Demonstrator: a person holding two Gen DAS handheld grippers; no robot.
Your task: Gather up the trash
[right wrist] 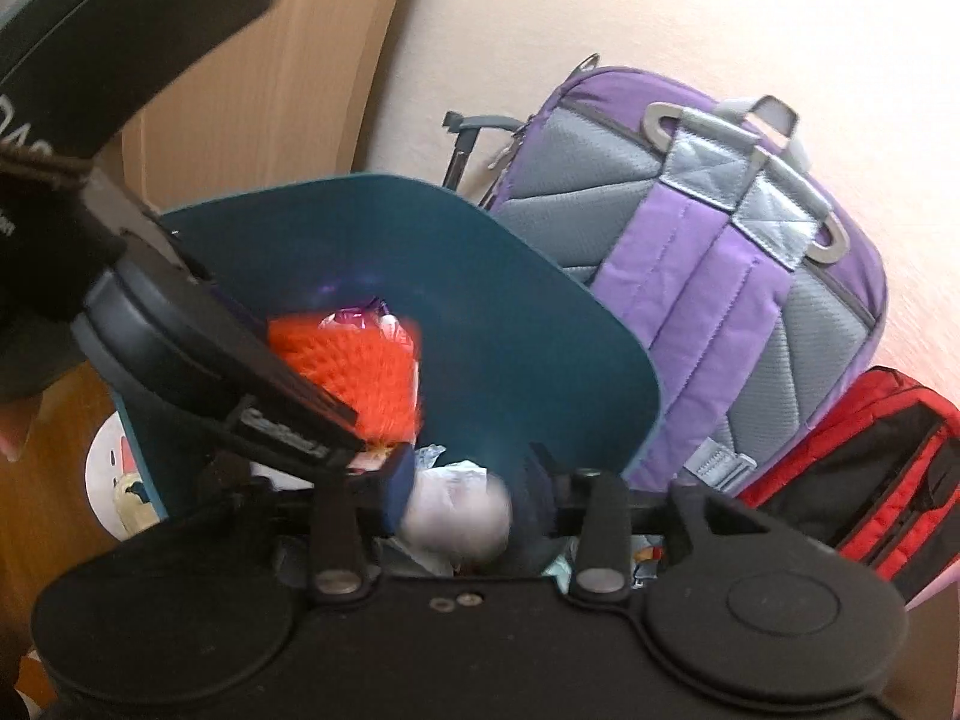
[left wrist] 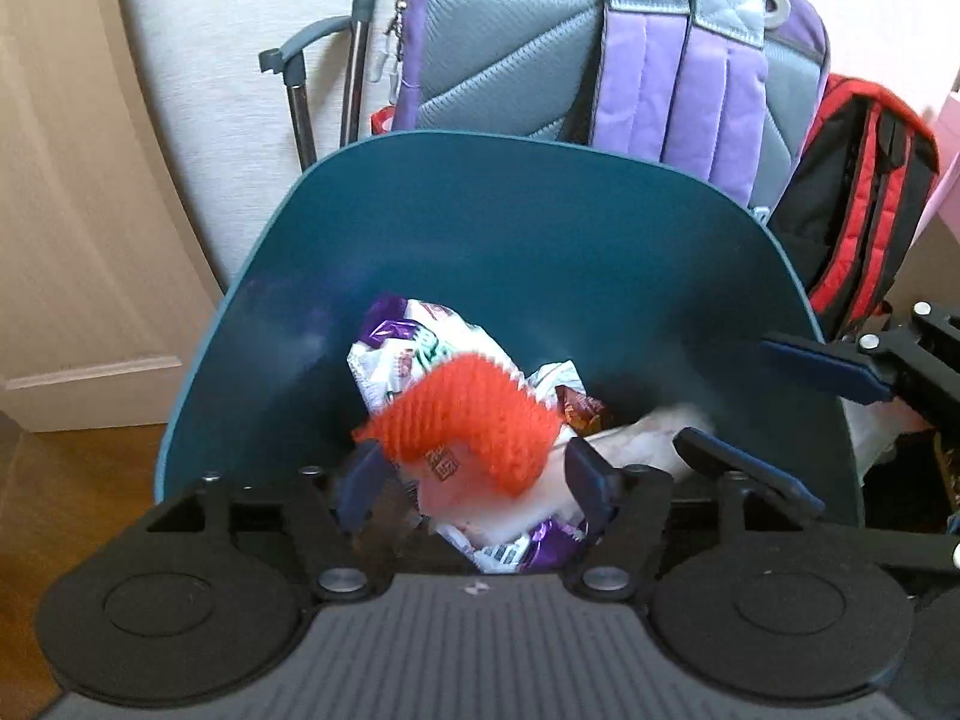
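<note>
A teal trash bin (left wrist: 510, 228) stands open below both grippers and holds several wrappers (left wrist: 414, 348). My left gripper (left wrist: 474, 474) is open over the bin mouth; an orange net bag (left wrist: 474, 420), blurred, is between and just beyond its fingers, not pinched. My right gripper (right wrist: 468, 483) is open over the same bin (right wrist: 480, 276); a blurred white crumpled wad (right wrist: 462, 516) is between its fingers. The right gripper's blue fingers also show in the left wrist view (left wrist: 834, 369). The orange net (right wrist: 354, 372) shows in the right wrist view behind the left gripper's body.
A purple and grey backpack (left wrist: 630, 54) leans on the wall behind the bin, with a red and black bag (left wrist: 864, 204) to its right. A metal trolley handle (left wrist: 354, 42) stands at the left. Wooden floor (left wrist: 78, 468) lies at lower left.
</note>
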